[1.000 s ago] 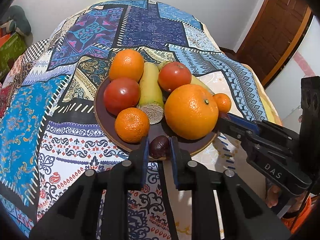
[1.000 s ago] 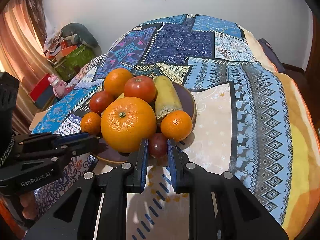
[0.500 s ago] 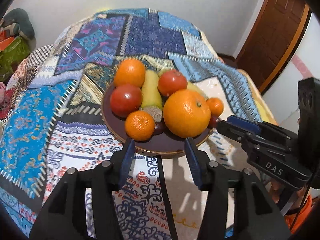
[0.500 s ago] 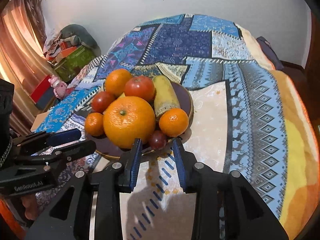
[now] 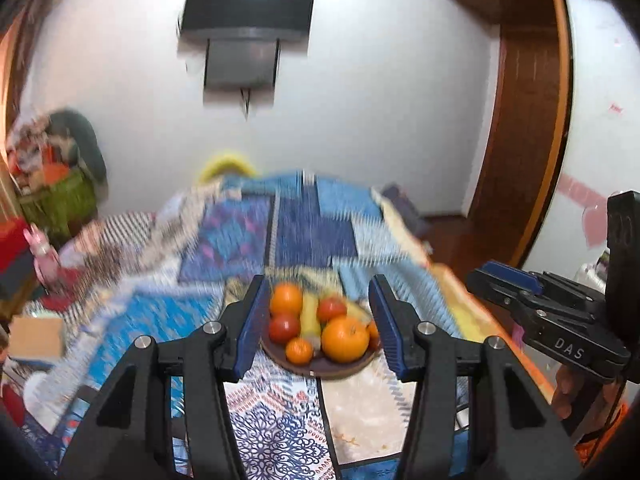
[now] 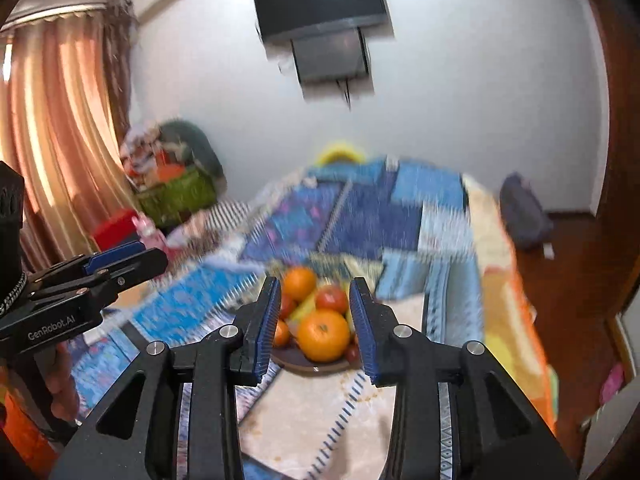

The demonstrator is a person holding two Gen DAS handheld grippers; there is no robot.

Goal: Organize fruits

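A brown plate [image 5: 320, 370] on the patterned bedspread holds a big orange [image 5: 345, 339], smaller oranges, red tomatoes [image 5: 285, 327], a yellow-green fruit and a small dark fruit. My left gripper [image 5: 320, 330] is open and empty, held back and well above the plate. My right gripper [image 6: 317, 326] is open and empty too, also back from the plate [image 6: 312, 364] with the big orange [image 6: 323, 335] seen between its fingers. Each gripper shows in the other's view, the right gripper [image 5: 496, 284] at the right edge and the left gripper [image 6: 132, 258] at the left edge.
The patchwork bedspread [image 5: 312, 236] covers the bed. A wall TV [image 5: 246, 12] hangs behind it. A green basket with clutter [image 5: 60, 196] stands at the left, curtains [image 6: 52, 140] beside it. A wooden door [image 5: 528, 140] is at the right.
Both grippers let go of the small dark fruits on the plate, opened wide, and pulled back and up from the plate. The views are blurred by motion.
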